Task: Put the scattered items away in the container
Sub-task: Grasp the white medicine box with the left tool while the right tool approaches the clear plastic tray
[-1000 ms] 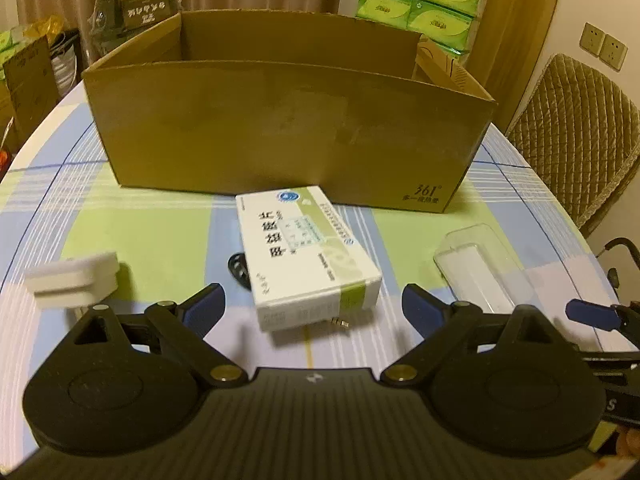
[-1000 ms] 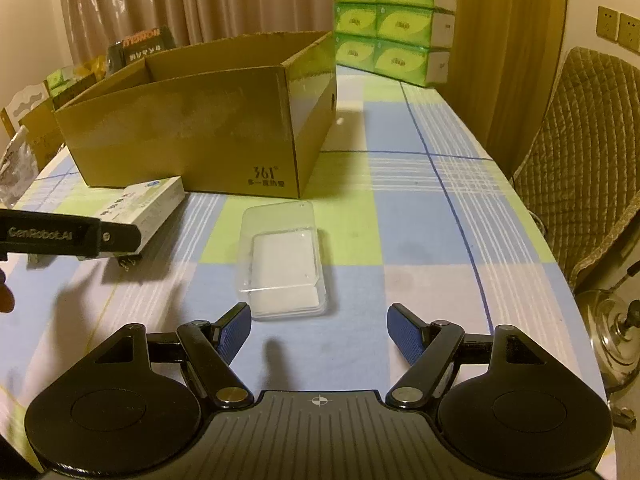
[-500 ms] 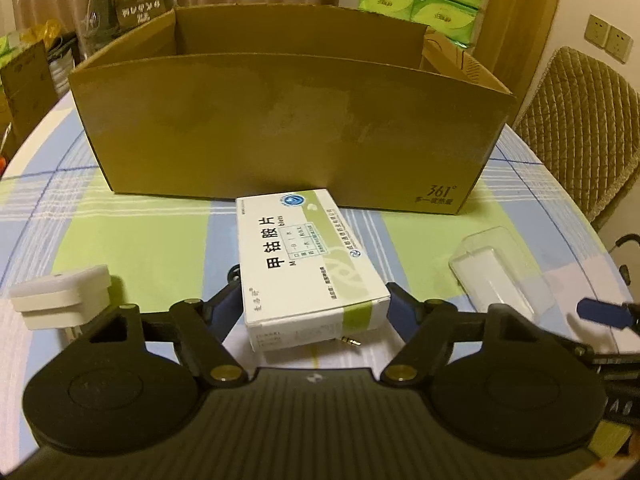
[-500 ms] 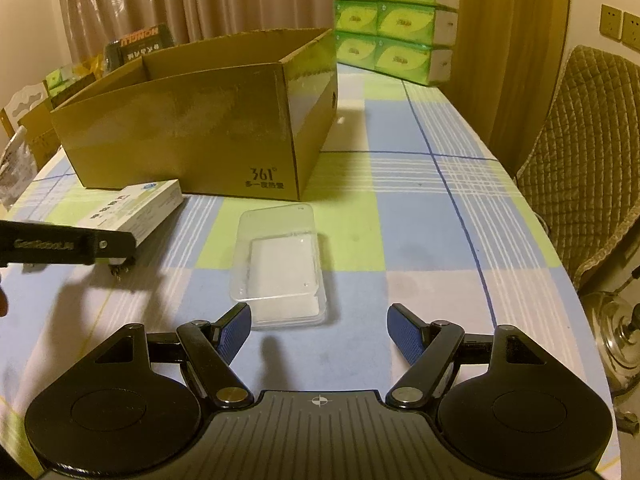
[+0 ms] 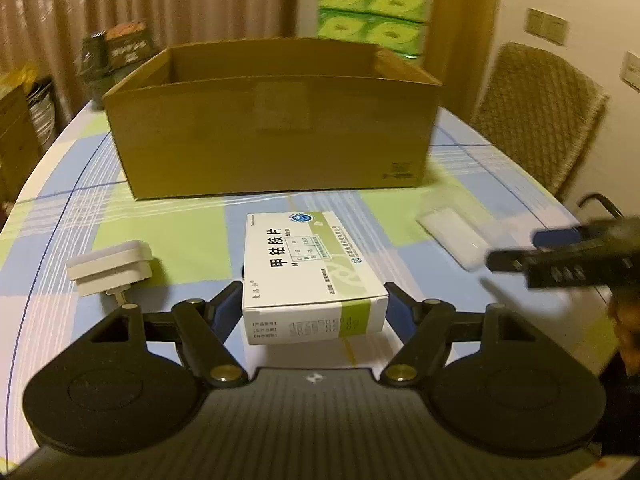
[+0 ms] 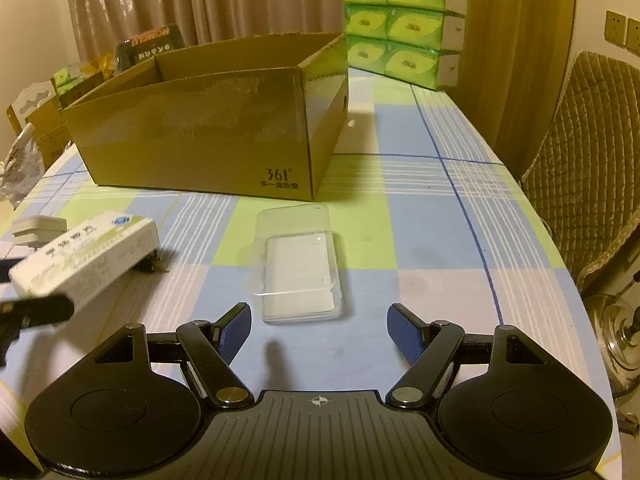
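My left gripper (image 5: pixel 314 300) is shut on a white and green medicine box (image 5: pixel 312 272), with a blue pad pressed on each long side. In the right wrist view the medicine box (image 6: pixel 84 256) hangs tilted just above the cloth. The open brown cardboard box (image 5: pixel 272 136) stands behind it. A white plug adapter (image 5: pixel 110 266) lies to the left. A clear plastic case (image 6: pixel 298 268) lies in front of my right gripper (image 6: pixel 319 320), which is open with nothing between its fingers. A small dark item (image 6: pixel 154 266) lies beside the medicine box.
Green tissue packs (image 6: pixel 404 28) are stacked at the table's far end. A woven chair (image 6: pixel 592 168) stands by the right edge. A dark carton (image 5: pixel 120 52) sits behind the cardboard box. The checked tablecloth (image 6: pixel 424 216) runs to a rounded edge.
My left gripper closed onto the medicine box, lifted it off the cloth and drew back from the cardboard box. The right gripper stayed where it was.
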Action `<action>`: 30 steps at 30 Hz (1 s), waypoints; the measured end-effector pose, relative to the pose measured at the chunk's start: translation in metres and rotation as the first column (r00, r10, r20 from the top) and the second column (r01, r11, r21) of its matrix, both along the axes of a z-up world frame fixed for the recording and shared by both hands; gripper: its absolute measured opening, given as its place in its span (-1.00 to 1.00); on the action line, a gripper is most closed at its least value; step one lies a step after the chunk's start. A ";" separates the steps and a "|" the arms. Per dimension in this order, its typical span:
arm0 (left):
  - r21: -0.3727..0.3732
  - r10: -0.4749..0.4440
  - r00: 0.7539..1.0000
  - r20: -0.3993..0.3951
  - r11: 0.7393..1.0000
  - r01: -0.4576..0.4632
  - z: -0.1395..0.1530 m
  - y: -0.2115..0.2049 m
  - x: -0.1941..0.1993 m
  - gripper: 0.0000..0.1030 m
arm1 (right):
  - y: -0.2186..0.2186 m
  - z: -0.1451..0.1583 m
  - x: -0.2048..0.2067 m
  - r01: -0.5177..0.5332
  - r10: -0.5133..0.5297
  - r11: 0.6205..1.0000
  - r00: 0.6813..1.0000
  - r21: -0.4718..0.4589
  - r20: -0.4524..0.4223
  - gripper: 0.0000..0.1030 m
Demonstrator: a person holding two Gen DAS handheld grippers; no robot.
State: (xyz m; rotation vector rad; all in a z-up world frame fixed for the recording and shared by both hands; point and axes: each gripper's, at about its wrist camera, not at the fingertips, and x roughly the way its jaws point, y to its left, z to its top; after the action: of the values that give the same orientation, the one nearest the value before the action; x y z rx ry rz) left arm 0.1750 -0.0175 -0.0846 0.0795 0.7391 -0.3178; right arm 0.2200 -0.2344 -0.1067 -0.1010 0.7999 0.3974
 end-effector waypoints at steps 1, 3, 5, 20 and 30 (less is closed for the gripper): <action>-0.009 -0.021 1.000 0.002 1.000 0.021 0.000 0.000 -0.004 0.37 | 0.000 0.001 0.000 0.000 0.000 1.000 1.000 -0.001 0.001 0.41; -0.008 -0.045 0.999 -0.005 0.999 0.045 -0.001 -0.001 -0.011 0.37 | 0.000 0.001 -0.001 0.002 -0.002 1.000 1.000 -0.004 0.003 0.41; 0.005 -0.060 0.998 -0.023 0.998 0.060 -0.004 -0.003 -0.015 0.37 | -0.001 0.001 -0.001 0.004 -0.004 1.000 1.000 -0.007 0.002 0.41; 0.048 -0.018 0.996 -0.093 0.999 0.023 -0.018 -0.012 -0.004 0.49 | 0.002 -0.004 0.004 -0.002 0.002 1.000 1.000 -0.016 -0.007 0.41; 0.072 -0.004 0.993 -0.120 0.997 0.012 -0.025 -0.022 0.011 0.36 | 0.018 -0.005 0.023 -0.041 0.042 0.998 0.999 -0.044 0.009 0.41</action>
State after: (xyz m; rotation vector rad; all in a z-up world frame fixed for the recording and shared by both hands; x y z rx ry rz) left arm 0.1863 -0.0396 -0.1098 0.1331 0.8694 -0.3053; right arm 0.2434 -0.2163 -0.1118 -0.1608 0.7977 0.4184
